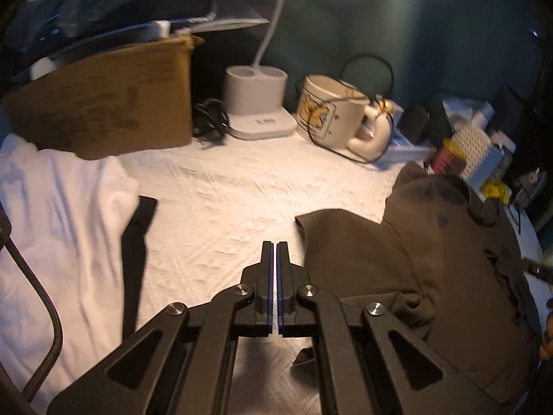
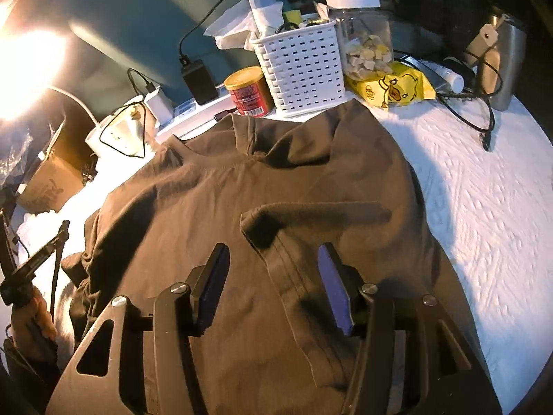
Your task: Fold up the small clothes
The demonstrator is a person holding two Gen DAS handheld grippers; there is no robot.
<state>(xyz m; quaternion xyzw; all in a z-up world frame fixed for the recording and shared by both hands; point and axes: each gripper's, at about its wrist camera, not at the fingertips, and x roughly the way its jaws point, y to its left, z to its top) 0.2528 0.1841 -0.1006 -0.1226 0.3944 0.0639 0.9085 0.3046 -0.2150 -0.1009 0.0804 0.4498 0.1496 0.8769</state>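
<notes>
In the right wrist view, the brown T-shirt [image 2: 221,186] filled the lower and middle part of the frame, spread flat on the white textured worktop [image 2: 490,214], with its neckline toward the top centre. One sleeve lay folded inward over the body, its hemmed cuff ending just above the right hand-held gripper [image 2: 273,259]. That gripper's jaws stood apart over the shirt, pads clear of the cloth, nothing pinched between them. At the left edge, a hand [image 2: 38,314] held the other tool's handle.

In the left wrist view, the left hand-held gripper [image 1: 274,247] had its jaws pressed together with nothing between them, tips over bare worktop at bottom centre, pointing downward. The shirt lay to its right, a sleeve reaching toward the middle of the frame. A white garment [image 1: 58,228] lay at the left edge.

Farther up, a white slotted basket [image 2: 300,69], a red can [image 2: 247,91] and a clear jar [image 2: 363,34] stood just beyond the shirt's collar; a cream mug [image 1: 331,114] and a lamp base [image 1: 255,103] stood behind the open stretch.
</notes>
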